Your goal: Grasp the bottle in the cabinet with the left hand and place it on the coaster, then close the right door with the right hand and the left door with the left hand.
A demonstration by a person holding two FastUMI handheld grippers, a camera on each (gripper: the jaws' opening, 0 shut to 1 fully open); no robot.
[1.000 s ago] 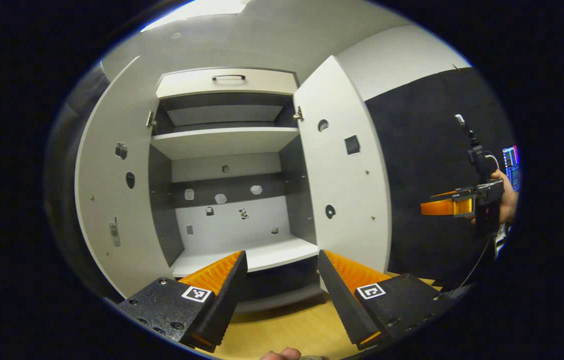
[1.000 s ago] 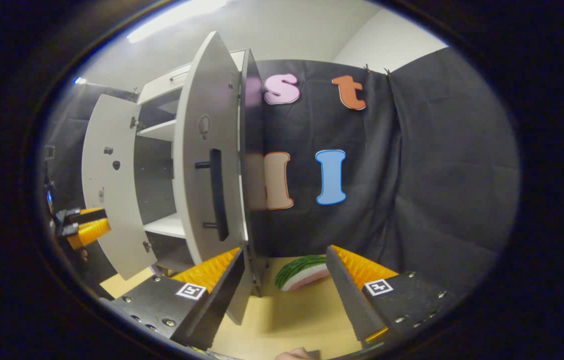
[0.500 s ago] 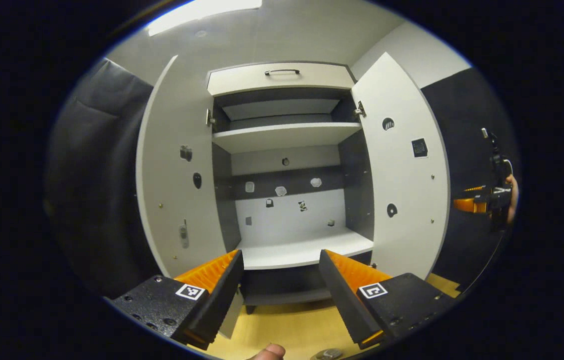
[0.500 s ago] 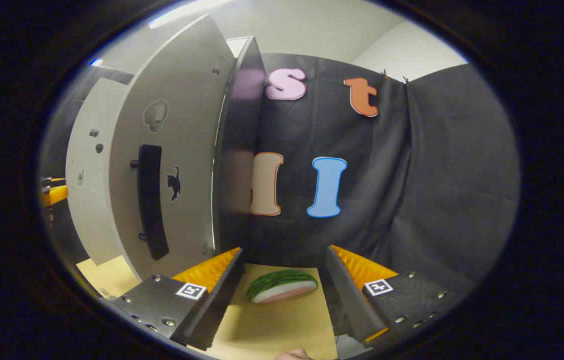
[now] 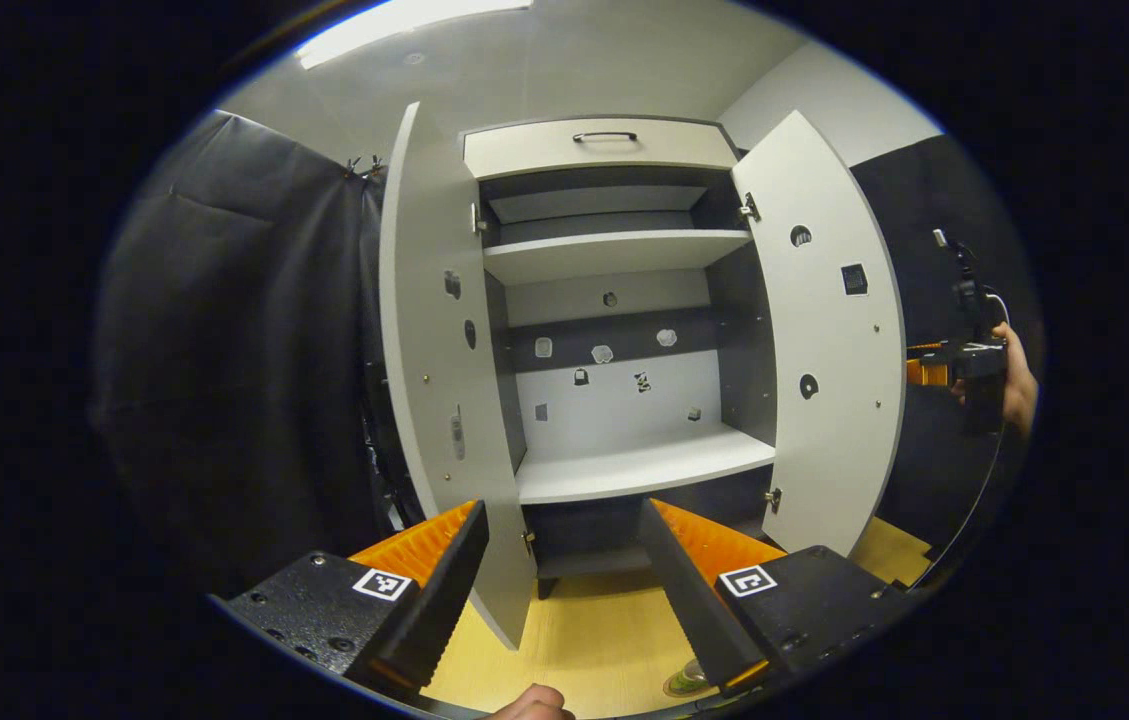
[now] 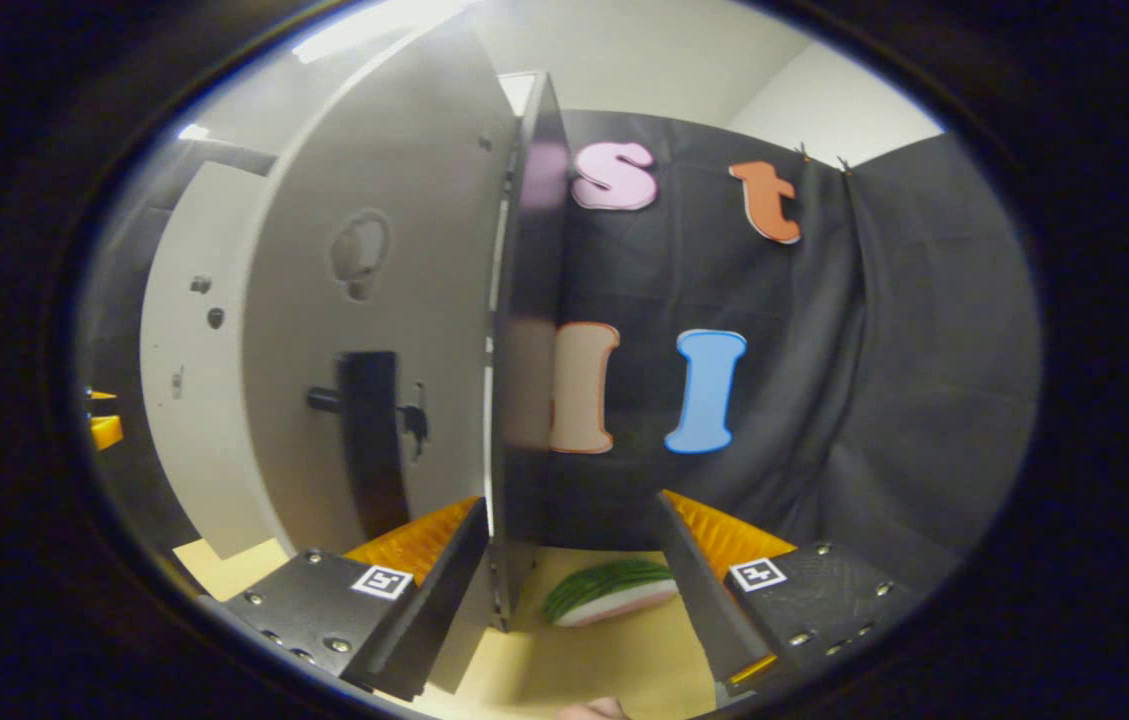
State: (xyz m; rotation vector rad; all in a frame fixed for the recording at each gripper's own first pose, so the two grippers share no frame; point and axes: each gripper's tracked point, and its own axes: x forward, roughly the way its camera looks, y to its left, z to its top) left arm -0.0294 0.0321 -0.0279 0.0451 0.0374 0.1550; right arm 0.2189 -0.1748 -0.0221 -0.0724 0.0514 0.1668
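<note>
Both cabinet (image 5: 614, 470) doors are standing open. The left gripper (image 5: 564, 570) is hovering unclenched before it, the right gripper (image 6: 569, 575) gaping empty beside the right door's handle (image 6: 369, 440). Bottle unseen; a green coaster (image 5: 686, 681) is lying below.

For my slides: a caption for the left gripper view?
Open left gripper facing the empty cabinet, both doors open.

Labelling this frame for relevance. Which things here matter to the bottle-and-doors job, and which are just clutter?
Job:
right door, open
its handle
left door, open
cabinet, shelves bare
left gripper, open
right gripper, open, beside the right door
green-edged thing at the table edge, possibly the coaster or bottle, cannot tell

Clutter:
watermelon slice
small stickers on cabinet back
</note>
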